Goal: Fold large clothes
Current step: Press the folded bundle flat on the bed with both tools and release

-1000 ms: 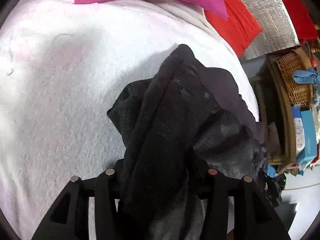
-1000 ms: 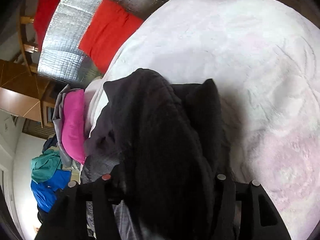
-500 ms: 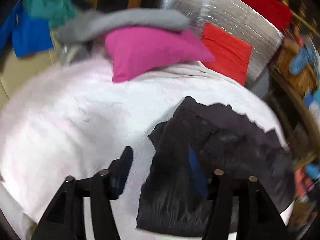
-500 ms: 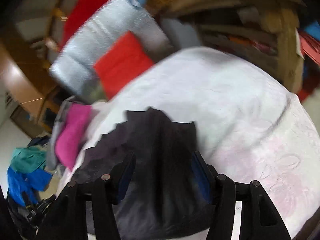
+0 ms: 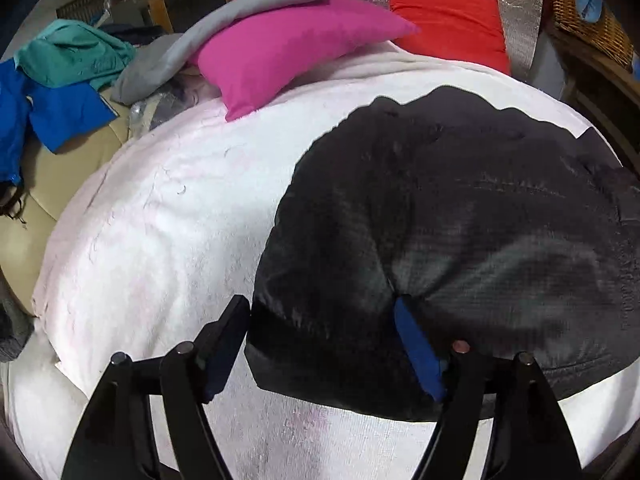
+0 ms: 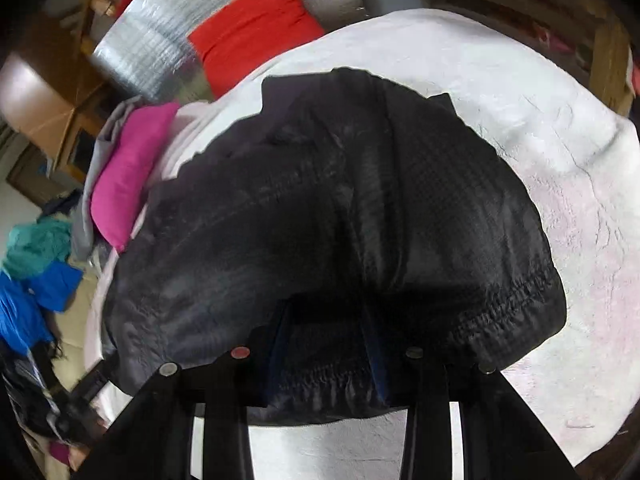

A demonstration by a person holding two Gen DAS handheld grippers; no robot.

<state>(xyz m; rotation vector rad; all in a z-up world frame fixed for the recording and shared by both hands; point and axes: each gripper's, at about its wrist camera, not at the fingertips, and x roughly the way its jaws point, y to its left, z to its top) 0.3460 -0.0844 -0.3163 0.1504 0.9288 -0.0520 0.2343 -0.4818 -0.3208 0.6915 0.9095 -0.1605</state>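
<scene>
A large black garment (image 5: 460,216) lies folded flat on the white blanket (image 5: 168,216) of the bed. My left gripper (image 5: 320,324) is open, its blue-padded fingers (image 5: 416,356) straddling the garment's near left corner without pinching it. In the right wrist view the same garment (image 6: 320,208) fills the middle, its elastic hem (image 6: 516,304) nearest me. My right gripper (image 6: 328,344) is open, and the hem lies loose between its spread fingers.
A pink pillow (image 5: 292,44) and a grey cloth (image 5: 224,32) lie at the head of the bed. A red cushion (image 5: 448,20) leans on silver foil. Teal and blue clothes (image 5: 60,76) are piled at left. A wicker basket (image 5: 580,12) stands at right.
Both grippers held the bunched garment up a second ago. They have lowered it flat onto the bed, opened and let go of it.
</scene>
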